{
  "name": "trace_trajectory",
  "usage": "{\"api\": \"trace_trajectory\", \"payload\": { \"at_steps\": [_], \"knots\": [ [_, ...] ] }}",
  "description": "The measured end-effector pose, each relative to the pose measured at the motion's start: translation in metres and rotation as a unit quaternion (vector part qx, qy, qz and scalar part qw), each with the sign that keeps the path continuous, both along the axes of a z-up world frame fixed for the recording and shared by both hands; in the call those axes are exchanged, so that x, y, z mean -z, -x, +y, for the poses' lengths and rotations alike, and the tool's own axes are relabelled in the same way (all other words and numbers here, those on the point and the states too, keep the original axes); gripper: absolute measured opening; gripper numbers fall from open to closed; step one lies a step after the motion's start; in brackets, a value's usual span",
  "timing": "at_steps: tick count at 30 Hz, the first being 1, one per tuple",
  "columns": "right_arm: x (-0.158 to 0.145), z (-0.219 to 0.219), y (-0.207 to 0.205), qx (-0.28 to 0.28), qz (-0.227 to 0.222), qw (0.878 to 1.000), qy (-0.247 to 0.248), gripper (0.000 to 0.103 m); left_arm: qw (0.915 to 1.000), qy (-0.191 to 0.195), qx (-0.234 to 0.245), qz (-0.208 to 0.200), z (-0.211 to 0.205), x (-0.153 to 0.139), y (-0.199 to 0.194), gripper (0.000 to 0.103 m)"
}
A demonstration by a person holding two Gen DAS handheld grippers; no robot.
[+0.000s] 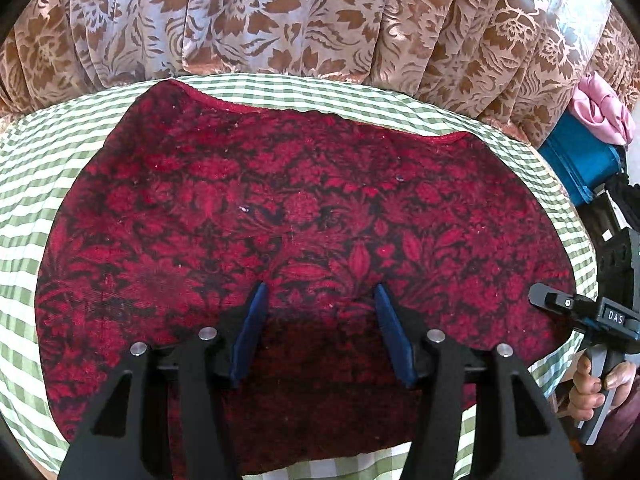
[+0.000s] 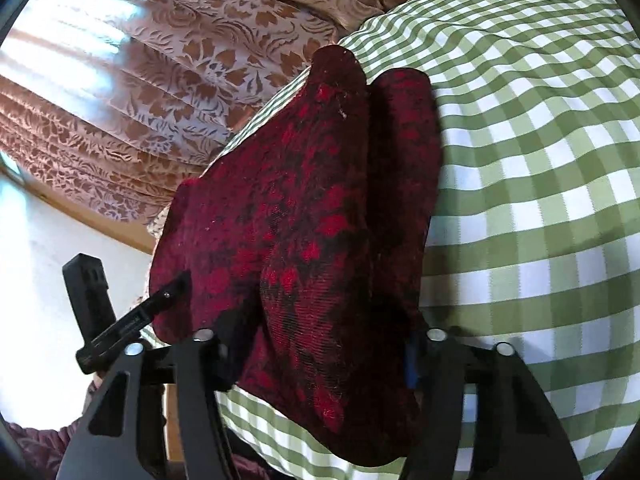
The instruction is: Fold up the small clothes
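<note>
Left wrist view: red patterned cloth [image 1: 304, 216] spread flat over green checked tabletop [image 1: 36, 148], far hem slightly wavy near the curtain [image 1: 280, 12], near part darker, seemingly doubled over into a fold. Left gripper [image 1: 320, 332] hovering above the near middle of the cloth, blue pads [image 1: 250, 336] spread, nothing between them, no pinch visible; likely poised to come down on the near edge or to pin the fold. Right gripper [image 1: 576, 312] seen at the cloth's right border, handle in a hand [image 1: 600, 388]; from this angle, cannot tell whether closed on cloth. Blue box [image 1: 580, 160] with pink fabric [image 1: 600, 112] off to the right, apart from the work. Right wrist view: cloth [image 2: 304, 216] lifted in a bunched ridge running away from the camera, its near corner down between the fingers of the right gripper [image 2: 320, 360]; pads mostly hidden by cloth, only a sliver of blue showing on the right, so a pinch on the corner judged probable, not confirmed. Raised corner suggests the right side being carried over for a fold. Checked tabletop [image 2: 540, 200] bare to the right of the ridge; left gripper [image 2: 132, 316] visible low left, just beside the cloth's edge.
</note>
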State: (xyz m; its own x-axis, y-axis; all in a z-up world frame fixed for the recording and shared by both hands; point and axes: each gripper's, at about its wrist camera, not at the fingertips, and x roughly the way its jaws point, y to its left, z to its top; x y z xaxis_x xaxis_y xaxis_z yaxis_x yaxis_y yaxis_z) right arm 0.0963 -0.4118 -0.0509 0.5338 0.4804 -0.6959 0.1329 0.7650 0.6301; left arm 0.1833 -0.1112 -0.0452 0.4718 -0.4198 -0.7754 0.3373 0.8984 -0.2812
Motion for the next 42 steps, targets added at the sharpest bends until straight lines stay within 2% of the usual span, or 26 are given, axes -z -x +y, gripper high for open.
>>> {"api": "trace_trajectory", "payload": {
  "at_steps": [2,4,8,11,14,17,19,20,23,25,27,29,31,32,36,38,42],
  "knots": [
    [-0.007,0.005,-0.002,-0.002,-0.008,1.000,-0.005,0.041,0.9999,0.012,-0.001,0.006,0.004,0.001,-0.002,0.055],
    [-0.025,0.014,-0.004,-0.012,-0.029,1.000,-0.003,0.038,0.9995,0.029,-0.002,0.014,0.009,0.003,-0.004,0.055],
    [-0.067,0.044,-0.013,-0.045,-0.074,0.996,0.009,0.034,0.9980,0.059,-0.003,0.025,0.016,0.007,-0.007,0.055],
    [-0.104,0.084,-0.026,-0.090,-0.114,0.989,0.017,0.033,0.9954,0.090,-0.005,0.033,0.024,0.011,-0.009,0.055],
    [-0.121,0.126,-0.038,-0.134,-0.134,0.982,0.019,0.033,0.9929,0.112,-0.007,0.038,0.029,0.014,-0.011,0.053],
    [-0.123,0.176,-0.051,-0.185,-0.136,0.972,0.043,0.033,0.9895,0.138,-0.006,0.044,0.040,0.018,-0.013,0.047],
    [-0.116,0.203,-0.060,-0.208,-0.126,0.968,0.067,0.032,0.9871,0.151,-0.002,0.052,0.052,0.017,-0.013,0.037],
    [-0.113,0.212,-0.063,-0.214,-0.121,0.966,0.081,0.032,0.9852,0.161,0.001,0.059,0.062,0.014,-0.012,0.035],
    [-0.105,0.224,-0.071,-0.212,-0.103,0.965,0.115,0.032,0.9820,0.178,0.010,0.061,0.092,0.008,-0.004,0.035],
    [-0.106,0.229,-0.070,-0.211,-0.101,0.963,0.134,0.032,0.9824,0.180,-0.008,0.047,0.125,0.001,0.004,0.037],
    [-0.107,0.240,-0.070,-0.215,-0.101,0.959,0.153,0.032,0.9787,0.199,-0.027,0.043,0.156,-0.004,0.005,0.038],
    [-0.106,0.260,-0.068,-0.224,-0.106,0.948,0.198,0.032,0.9750,0.215,-0.046,0.035,0.182,-0.012,0.005,0.039],
    [-0.095,0.292,-0.065,-0.243,-0.109,0.927,0.265,0.032,0.9648,0.254,-0.064,0.026,0.214,-0.022,0.001,0.040],
    [-0.089,0.301,-0.066,-0.249,-0.109,0.920,0.282,0.032,0.9585,0.276,-0.068,0.022,0.227,-0.027,-0.003,0.041],
    [-0.052,0.347,-0.061,-0.272,-0.110,0.889,0.353,0.034,0.9458,0.320,-0.053,0.021,0.245,-0.046,-0.013,0.050],
    [-0.043,0.358,-0.059,-0.274,-0.116,0.880,0.369,0.035,0.9462,0.321,-0.036,0.019,0.239,-0.055,-0.021,0.052],
    [-0.035,0.363,-0.048,-0.278,-0.148,0.862,0.396,0.041,0.9553,0.294,0.007,0.033,0.212,-0.064,-0.043,0.058]
  ]
}}
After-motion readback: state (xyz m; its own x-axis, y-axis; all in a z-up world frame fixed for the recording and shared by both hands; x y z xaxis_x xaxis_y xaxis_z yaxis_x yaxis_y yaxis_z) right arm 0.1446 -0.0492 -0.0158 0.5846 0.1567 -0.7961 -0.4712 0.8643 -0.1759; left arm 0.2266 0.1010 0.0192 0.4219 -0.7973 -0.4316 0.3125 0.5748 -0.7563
